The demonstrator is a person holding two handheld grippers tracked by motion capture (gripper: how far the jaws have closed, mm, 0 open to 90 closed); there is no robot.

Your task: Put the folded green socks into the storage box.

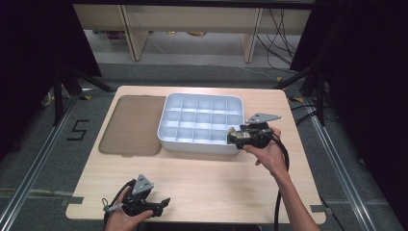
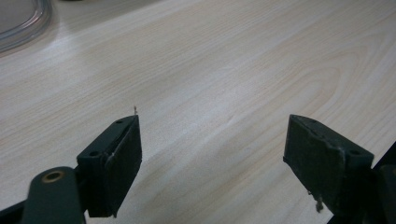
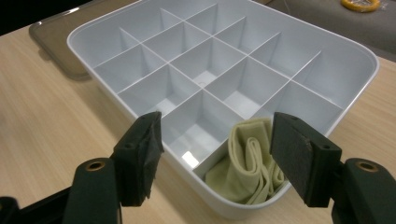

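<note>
- Far left on the wooden table (image 1: 202,183) there's a smoky see-through lid (image 1: 132,125) lying flat, just beside the tray's left side.
- Down at the near left edge, the left gripper (image 1: 161,204) sits low over bare wood, well apart from everything else. Its jaws are spread wide with nothing between them, just table grain.
- Middle of the table: a white divided tray (image 1: 202,98), a grid of little compartments.
- A rolled-up pale yellow-green cloth (image 3: 250,161) is tucked in the tray's near right corner compartment, lying loose in there.
- Right side: the right gripper (image 1: 231,136) is at that same corner of the tray. Its jaws are let go, standing apart on either side of the cloth without pressing on it.
</note>
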